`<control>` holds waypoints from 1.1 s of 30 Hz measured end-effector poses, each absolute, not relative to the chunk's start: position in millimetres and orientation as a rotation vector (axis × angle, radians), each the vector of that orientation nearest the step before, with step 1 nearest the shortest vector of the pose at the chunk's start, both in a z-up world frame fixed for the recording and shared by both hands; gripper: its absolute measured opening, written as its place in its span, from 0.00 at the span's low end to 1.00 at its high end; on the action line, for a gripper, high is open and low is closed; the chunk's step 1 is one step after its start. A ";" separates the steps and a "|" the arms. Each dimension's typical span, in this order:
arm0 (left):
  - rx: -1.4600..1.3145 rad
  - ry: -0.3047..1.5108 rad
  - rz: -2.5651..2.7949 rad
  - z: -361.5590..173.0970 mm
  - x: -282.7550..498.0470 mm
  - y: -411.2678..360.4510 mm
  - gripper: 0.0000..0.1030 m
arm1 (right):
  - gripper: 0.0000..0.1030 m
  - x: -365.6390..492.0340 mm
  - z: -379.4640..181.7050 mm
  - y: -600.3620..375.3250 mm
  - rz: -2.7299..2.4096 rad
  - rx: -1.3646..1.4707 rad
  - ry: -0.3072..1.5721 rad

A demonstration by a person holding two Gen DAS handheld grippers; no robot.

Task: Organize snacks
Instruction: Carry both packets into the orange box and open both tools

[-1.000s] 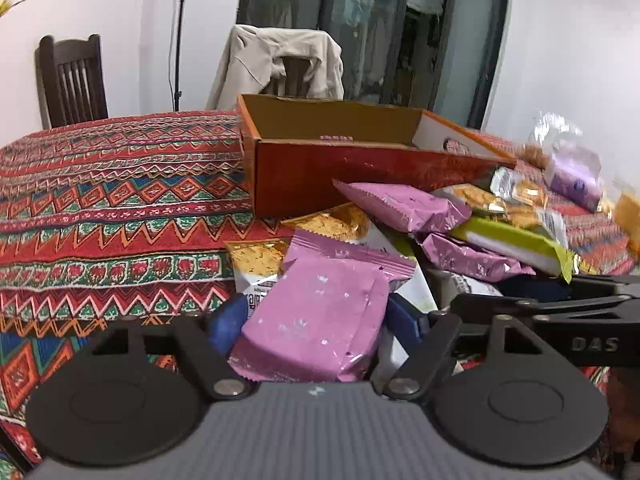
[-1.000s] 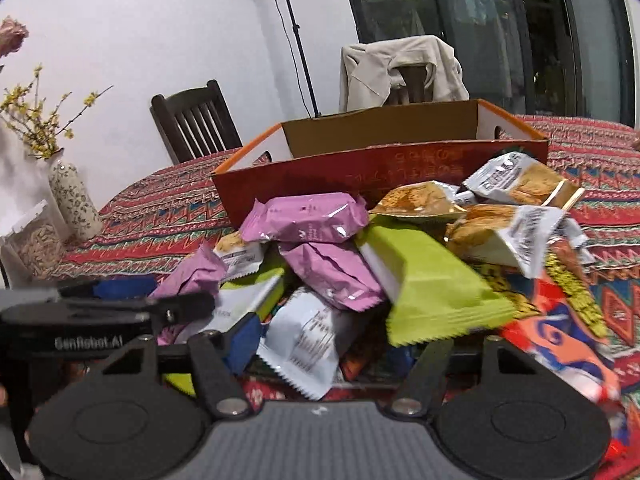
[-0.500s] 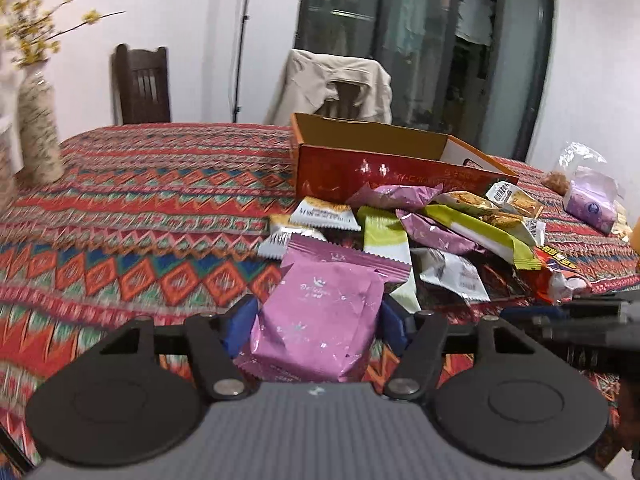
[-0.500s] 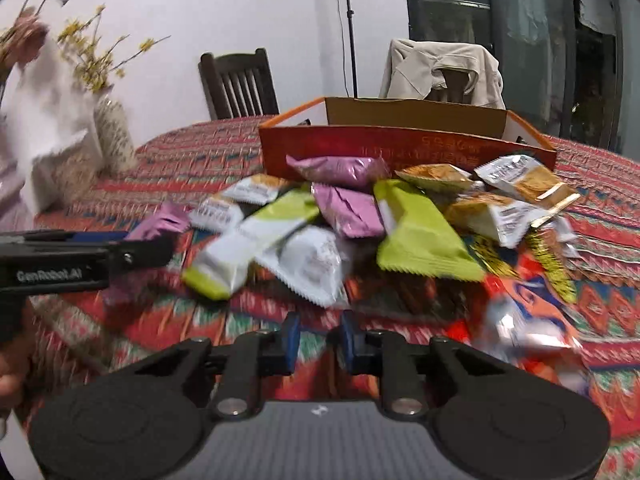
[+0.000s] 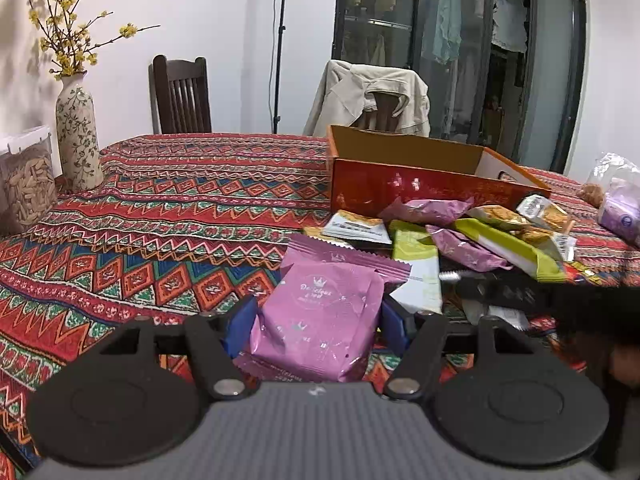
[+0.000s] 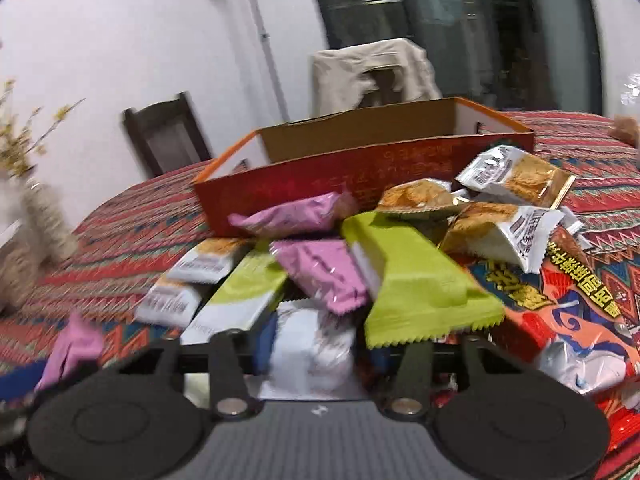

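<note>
Left gripper [image 5: 318, 322] was clamped on a pink pack [image 5: 320, 320], low center of frame. Right gripper [image 6: 316, 346] sat wide around a white pack [image 6: 310, 350], at the snack pile [image 6: 392, 264] below the box [image 6: 360, 172].

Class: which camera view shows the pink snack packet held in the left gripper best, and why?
The left wrist view: the pink snack packet sits sharp and central in the left gripper. The right wrist view shows only a blurred pink shape at its lower left edge, probably that packet.
</note>
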State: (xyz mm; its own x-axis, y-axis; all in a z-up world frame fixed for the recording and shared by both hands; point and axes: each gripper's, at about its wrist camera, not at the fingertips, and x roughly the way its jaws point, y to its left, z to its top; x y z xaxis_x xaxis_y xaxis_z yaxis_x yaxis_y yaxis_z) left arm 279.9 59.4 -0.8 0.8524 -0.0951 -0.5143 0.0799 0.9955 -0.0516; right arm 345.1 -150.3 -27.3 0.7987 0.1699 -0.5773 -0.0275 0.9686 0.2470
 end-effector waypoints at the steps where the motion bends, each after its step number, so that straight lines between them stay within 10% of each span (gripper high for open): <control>1: -0.030 0.541 -0.098 0.3 275.5 57.4 0.64 | 0.39 336.5 -25.4 -154.0 0.128 0.224 0.641; 33: -0.046 0.386 -0.196 103.7 258.9 -4.5 0.64 | 0.38 199.6 92.6 -289.4 0.317 0.094 0.356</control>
State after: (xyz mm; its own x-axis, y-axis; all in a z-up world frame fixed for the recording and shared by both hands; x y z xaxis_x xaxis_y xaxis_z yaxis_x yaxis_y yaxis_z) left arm 258.9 -4.5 103.7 0.9076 -0.1988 -0.3699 0.1813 0.9800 -0.0817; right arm 199.6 -289.4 92.6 0.8888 0.3207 -0.3273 -0.2880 0.9465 0.1456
